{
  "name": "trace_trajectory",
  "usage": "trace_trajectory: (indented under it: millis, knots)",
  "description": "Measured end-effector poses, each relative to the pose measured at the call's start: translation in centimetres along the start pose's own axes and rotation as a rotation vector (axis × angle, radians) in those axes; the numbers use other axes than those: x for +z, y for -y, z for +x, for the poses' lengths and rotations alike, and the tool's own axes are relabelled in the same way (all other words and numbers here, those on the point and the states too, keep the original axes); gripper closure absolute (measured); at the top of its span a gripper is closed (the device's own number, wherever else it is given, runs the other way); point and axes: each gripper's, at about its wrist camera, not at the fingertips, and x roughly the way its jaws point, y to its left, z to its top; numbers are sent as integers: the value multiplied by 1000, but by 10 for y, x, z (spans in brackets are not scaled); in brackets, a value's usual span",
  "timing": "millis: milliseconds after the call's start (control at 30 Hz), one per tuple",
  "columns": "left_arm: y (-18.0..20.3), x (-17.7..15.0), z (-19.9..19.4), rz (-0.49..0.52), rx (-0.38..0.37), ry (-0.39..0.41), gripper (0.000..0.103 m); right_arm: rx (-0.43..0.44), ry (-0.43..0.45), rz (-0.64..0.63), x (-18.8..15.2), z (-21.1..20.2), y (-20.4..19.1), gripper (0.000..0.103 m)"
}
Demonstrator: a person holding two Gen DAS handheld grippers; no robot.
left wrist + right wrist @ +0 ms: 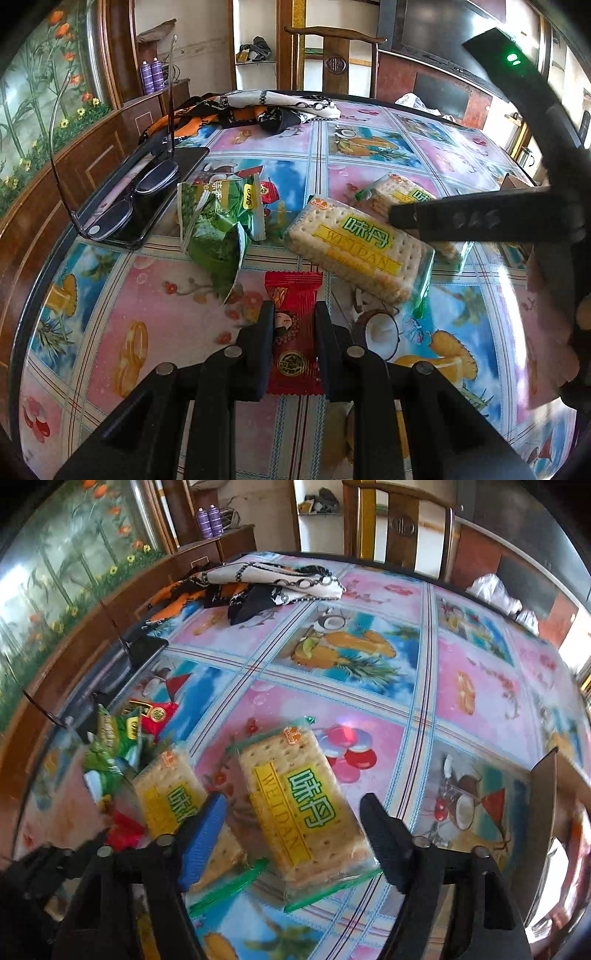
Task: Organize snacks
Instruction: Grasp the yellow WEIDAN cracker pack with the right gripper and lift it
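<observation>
My left gripper (293, 328) pinches the red candy (293, 295) on the table (480, 686); my right gripper's (291, 834) jaws straddle a cracker pack (303, 805), unclamped. Squeezing hard could crush crackers.

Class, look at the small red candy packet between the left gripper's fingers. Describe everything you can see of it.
The red candy packet is a glossy wrapper with crimped ends, a cartoon figure and a round dark emblem. It lies flat on the patterned tablecloth, lengthwise between the fingers of the left gripper, which is shut on its sides. It looks sealed and touches no other snack.
</observation>
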Motion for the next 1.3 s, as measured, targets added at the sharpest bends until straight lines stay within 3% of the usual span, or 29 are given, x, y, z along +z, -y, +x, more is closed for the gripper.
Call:
trace_trajectory:
  millis: [33, 300, 467, 633, 800, 1033, 1300]
  knots:
    - [0, 0, 0, 4, 3, 1, 83, -28, -25, -16, -2, 5, -2, 51]
    - [-1, 0, 0, -7, -9, 8, 82, -113, 48, 32, -30, -17, 9, 53]
    - [1, 0, 0, 5, 0, 1, 82, -73, 147, 88, -66, -57, 14, 52]
    - [-3, -1, -2, -15, -3, 4, 85, 2, 203, 130, -83, -67, 22, 52]
    - [-3, 0, -19, -12, 18, 99, 85, 10, 227, 117, -84, -72, 21, 52]
    - [13, 1, -36, 60, 123, 239, 84, 25, 262, 113, -86, -80, 15, 52]
    - [6, 4, -36, 40, 151, 239, 84, 25, 284, 100, -87, -81, 9, 52]
